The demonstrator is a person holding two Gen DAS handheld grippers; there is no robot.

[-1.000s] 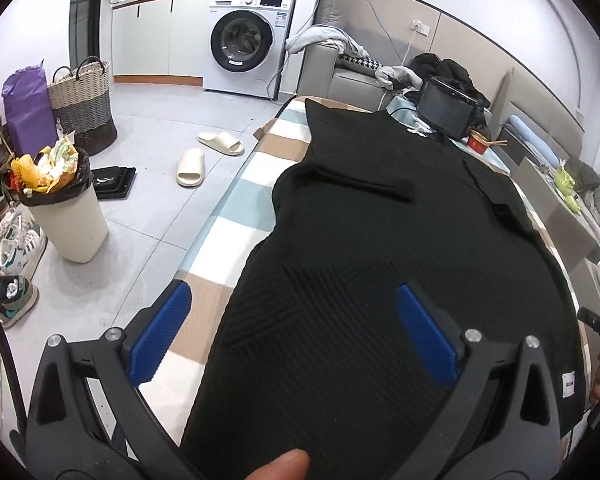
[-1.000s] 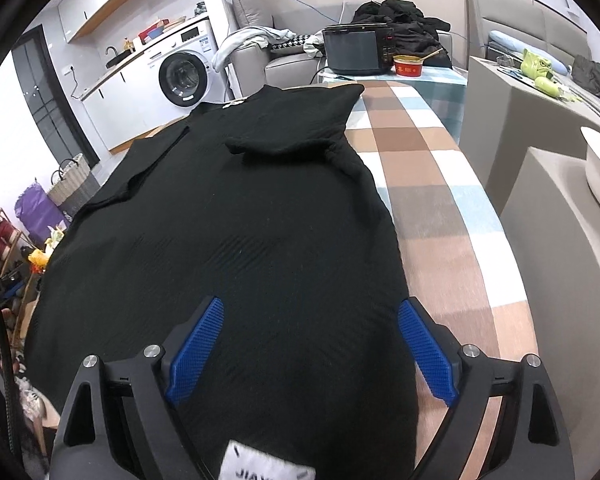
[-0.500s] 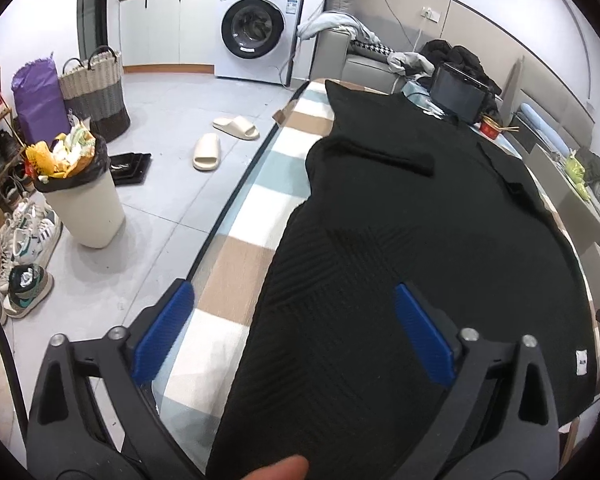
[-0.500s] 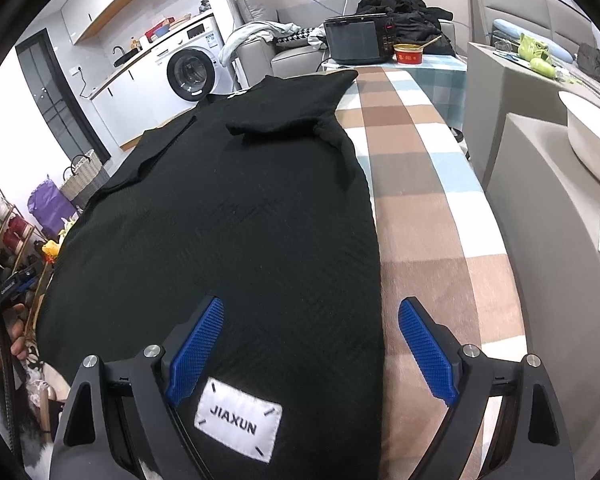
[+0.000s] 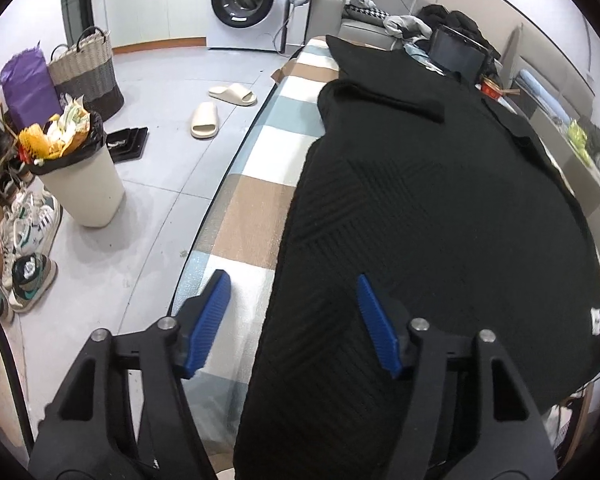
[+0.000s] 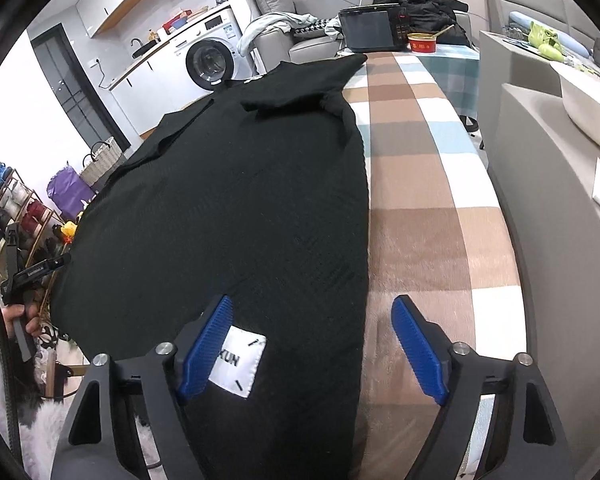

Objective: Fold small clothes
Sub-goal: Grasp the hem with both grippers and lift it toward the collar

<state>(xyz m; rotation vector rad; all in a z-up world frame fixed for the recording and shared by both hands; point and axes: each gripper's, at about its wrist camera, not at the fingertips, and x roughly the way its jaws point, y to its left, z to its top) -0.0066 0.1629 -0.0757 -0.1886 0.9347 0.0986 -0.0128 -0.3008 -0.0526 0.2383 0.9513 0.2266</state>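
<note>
A black knit sweater (image 5: 420, 208) lies spread flat along a checked blanket on the table (image 5: 260, 208). It also shows in the right wrist view (image 6: 228, 208), with a white brand label (image 6: 238, 362) near its hem. My left gripper (image 5: 294, 320) is open and straddles the sweater's left hem edge. My right gripper (image 6: 312, 344) is open and straddles the right hem edge, its left blue pad (image 6: 206, 344) beside the label. Neither holds anything.
On the floor to the left stand a full waste bin (image 5: 78, 176), a woven basket (image 5: 86, 72), slippers (image 5: 206, 118) and shoes. A black appliance (image 6: 370, 32) and a red bowl (image 6: 422, 42) stand at the table's far end. A grey sofa edge (image 6: 548, 200) runs along the right.
Both grippers have drawn back toward the sweater's hem and outward to its side edges. The left jaws have narrowed somewhat. The label now lies between the right gripper's fingers.
</note>
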